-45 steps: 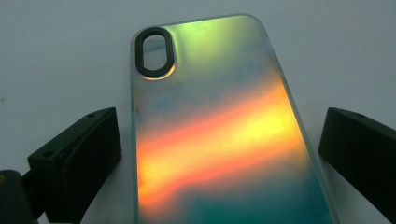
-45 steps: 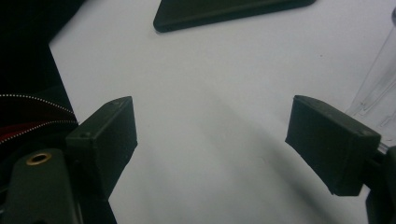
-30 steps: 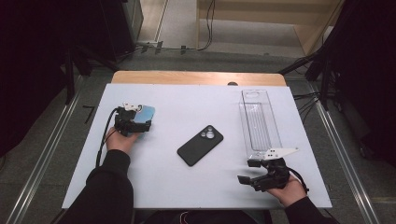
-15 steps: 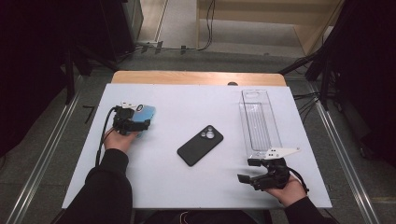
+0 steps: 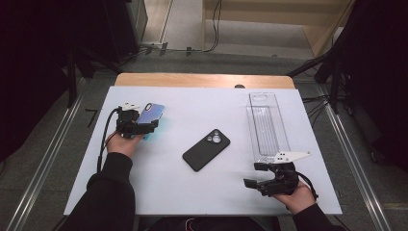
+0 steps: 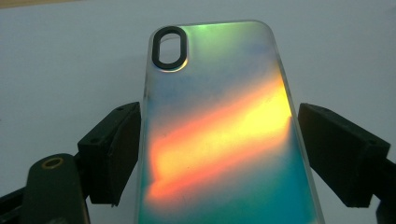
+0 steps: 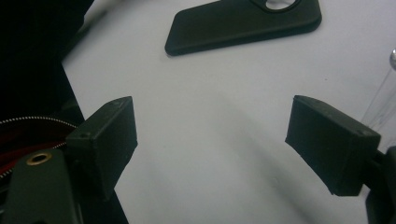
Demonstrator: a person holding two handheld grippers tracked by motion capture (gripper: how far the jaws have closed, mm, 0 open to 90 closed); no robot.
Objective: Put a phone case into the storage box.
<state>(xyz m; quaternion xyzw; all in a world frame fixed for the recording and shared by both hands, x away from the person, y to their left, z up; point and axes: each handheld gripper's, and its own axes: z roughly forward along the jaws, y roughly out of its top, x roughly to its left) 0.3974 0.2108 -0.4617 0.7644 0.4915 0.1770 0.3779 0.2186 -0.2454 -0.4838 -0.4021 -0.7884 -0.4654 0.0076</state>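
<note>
Iridescent phone case [image 6: 219,135]: gripped across its width in left gripper [image 5: 144,126], raised above tabletop [image 5: 192,192]. Right gripper [image 5: 269,180]: wide, empty. Best kept level, grip steady, edges square between pads.

Bare table [image 5: 159,187] before black phone [image 5: 206,149], seemingly.

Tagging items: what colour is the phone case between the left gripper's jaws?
Iridescent phone case: orange-yellow band, teal below; clearest in left gripper view.
</note>
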